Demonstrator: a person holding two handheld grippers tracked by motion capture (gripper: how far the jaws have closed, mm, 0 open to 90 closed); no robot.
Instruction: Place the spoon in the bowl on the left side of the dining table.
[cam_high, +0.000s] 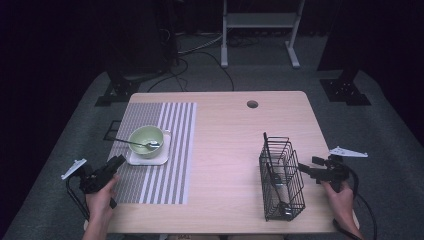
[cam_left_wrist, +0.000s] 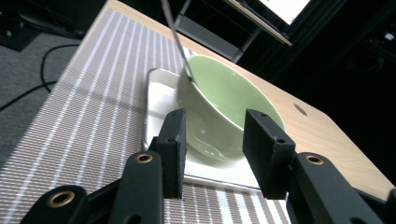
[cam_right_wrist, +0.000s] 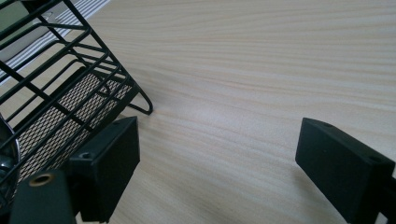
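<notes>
Spoon (cam_left_wrist: 180, 46) handle: upper end cut off by the top edge of the left gripper view
Spoon head: hidden inside the green bowl (cam_left_wrist: 224, 107) there
White plate (cam_left_wrist: 161, 100): near edge partly behind the jaws
Wire basket (cam_right_wrist: 60, 93): cut off at left and top of the right gripper view
Basket contents (cam_high: 280, 187): too small to tell

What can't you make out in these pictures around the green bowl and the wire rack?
- Spoon head: in the left gripper view the green bowl's near wall hides it.
- White plate under the bowl: its near edge sits behind the left tongs in that view.
- Wire rack contents: too small and dark in the high view; the right gripper view cuts the rack off at its left edge.
- Rack's far side: in the right gripper view, outside the picture.
</notes>
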